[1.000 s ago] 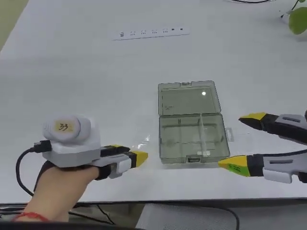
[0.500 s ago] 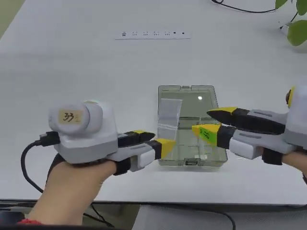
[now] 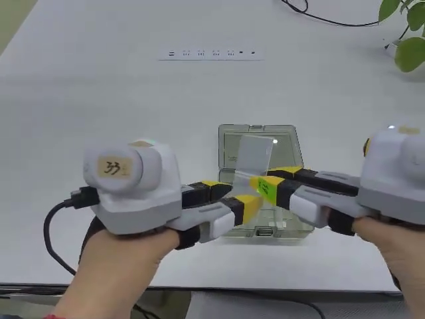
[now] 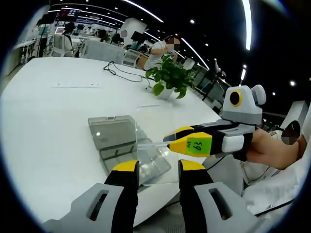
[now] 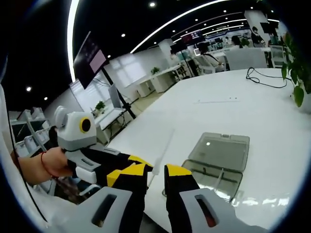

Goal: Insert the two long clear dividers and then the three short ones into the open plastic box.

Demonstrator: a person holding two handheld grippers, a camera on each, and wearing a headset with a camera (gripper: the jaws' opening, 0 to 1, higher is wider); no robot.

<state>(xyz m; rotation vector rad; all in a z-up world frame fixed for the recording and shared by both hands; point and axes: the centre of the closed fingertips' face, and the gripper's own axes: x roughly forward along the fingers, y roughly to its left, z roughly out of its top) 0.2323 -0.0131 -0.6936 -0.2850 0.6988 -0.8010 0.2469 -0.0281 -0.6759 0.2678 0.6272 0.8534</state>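
The open smoky plastic box lies on the white table, lid folded back; it is also in the left gripper view and the right gripper view. A clear divider stands in its tray. Above the box's front, a clear divider sheet is held in the air. My left gripper holds it from the left, the sheet spanning its jaws. My right gripper is shut on it from the right, the sheet edge-on between its jaws.
A white power strip lies at the far side of the table. A potted plant and a black cable are at the far right. The table's front edge runs just below both hands.
The left gripper lifted a clear divider off the table and carried it right, over the box. The right gripper swung in from the right and closed on the same sheet.
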